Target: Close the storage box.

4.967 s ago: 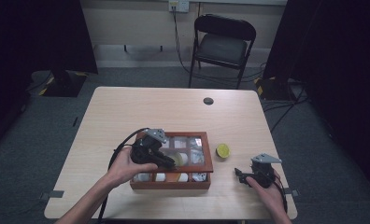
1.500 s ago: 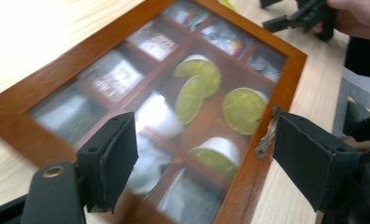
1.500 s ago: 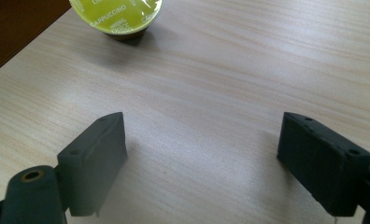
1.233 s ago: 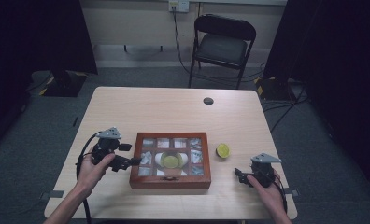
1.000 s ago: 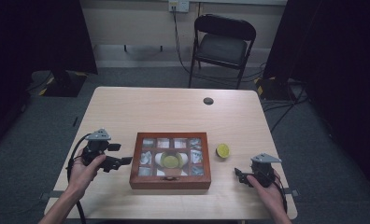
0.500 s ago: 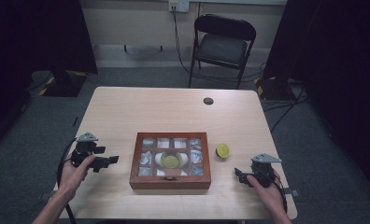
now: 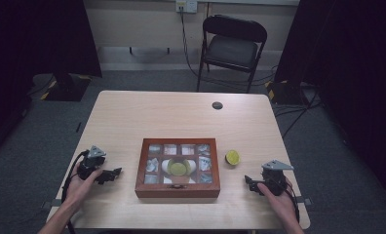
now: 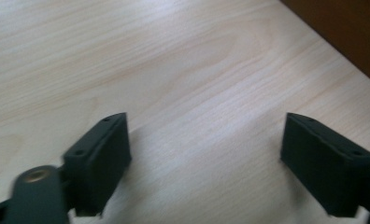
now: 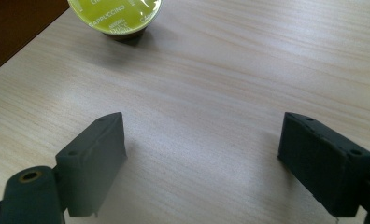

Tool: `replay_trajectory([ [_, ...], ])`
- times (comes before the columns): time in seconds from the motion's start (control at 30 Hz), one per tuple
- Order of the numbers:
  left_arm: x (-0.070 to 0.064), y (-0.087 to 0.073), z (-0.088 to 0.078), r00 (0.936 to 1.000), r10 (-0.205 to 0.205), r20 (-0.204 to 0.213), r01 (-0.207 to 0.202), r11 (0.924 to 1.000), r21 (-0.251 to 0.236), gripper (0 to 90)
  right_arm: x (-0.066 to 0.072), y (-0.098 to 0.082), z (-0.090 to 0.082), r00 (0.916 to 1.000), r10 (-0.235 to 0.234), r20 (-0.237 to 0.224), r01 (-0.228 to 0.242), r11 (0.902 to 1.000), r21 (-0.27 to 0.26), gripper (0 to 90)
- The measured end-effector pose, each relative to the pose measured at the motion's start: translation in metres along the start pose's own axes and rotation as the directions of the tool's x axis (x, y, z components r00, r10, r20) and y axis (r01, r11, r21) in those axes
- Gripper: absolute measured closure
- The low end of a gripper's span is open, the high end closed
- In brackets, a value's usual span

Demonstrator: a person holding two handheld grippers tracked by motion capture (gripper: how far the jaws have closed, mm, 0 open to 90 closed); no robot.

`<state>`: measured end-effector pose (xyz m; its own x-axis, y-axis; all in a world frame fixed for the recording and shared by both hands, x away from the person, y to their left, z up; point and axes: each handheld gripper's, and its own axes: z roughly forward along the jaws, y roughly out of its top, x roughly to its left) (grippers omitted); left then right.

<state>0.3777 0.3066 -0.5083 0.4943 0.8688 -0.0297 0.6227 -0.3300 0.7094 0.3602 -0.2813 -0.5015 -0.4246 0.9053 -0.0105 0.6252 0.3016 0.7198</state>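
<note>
A brown wooden box [image 7: 178, 190] with a glass-paned lid lies at the table's front middle. On its lid sits a yellow-green coffee capsule [image 7: 178, 168]. A second capsule [image 7: 232, 157] [image 9: 114, 14], labelled cappuccino, lies on the table just right of the box. My left gripper [image 7: 114, 172] [image 8: 205, 158] rests on the table left of the box, open, with bare wood between its jaws. At the front right my right gripper [image 7: 248, 182] [image 9: 202, 158] is open too, nothing between its jaws, the loose capsule ahead of it.
A small black disc [image 7: 217, 105] lies near the table's far edge. A black folding chair [image 7: 234, 47] stands behind the table. Cables run on the grey floor. The box's dark side [image 8: 346, 32] is at the upper right of the left gripper view.
My left gripper has drawn back from the box lid to the table's left front, leaving the capsule on the lid. The right gripper has stayed where it was.
</note>
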Motion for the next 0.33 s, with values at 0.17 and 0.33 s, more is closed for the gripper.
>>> replay_trajectory([
  [0.17,-0.0014,-0.0032,-0.0003,1.0000,0.001,-0.002,-0.001,0.9998,-0.021,11.9,0.0001,-0.0001,0.0000,1.0000,0.001,0.001,-0.001,1.0000,0.000,14.1],
  [0.33,-0.0028,-0.0035,0.0001,0.9999,-0.009,-0.011,0.009,0.9999,-0.007,5.7,0.0006,-0.0002,-0.0001,0.9999,0.006,0.009,-0.006,1.0000,0.002,13.5],
])
